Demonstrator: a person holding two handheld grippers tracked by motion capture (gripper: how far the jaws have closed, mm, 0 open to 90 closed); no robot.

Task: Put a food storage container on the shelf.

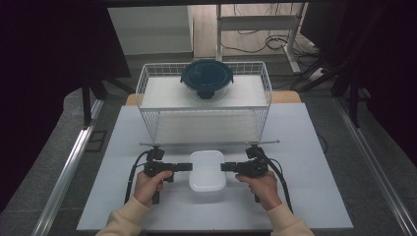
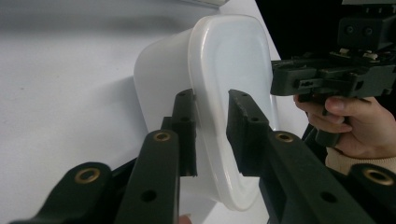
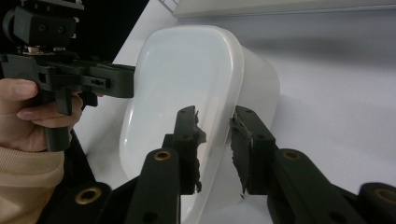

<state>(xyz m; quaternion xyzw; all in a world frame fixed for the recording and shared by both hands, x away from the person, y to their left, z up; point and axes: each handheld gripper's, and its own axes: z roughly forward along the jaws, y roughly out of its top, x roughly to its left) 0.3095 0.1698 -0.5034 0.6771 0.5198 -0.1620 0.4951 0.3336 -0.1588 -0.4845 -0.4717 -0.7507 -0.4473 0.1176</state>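
A white table [image 1: 305, 147] carries a white lidded tub [image 1: 207, 170] and a wire basket [image 1: 147, 93] behind

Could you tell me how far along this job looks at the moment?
Early. Both grippers, left and right, straddle opposite rims of the white lidded container, jaws not clamped, and it sits on the table. Lifting or moving remains. The dark-lidded glass bowl already sits in the wire basket.
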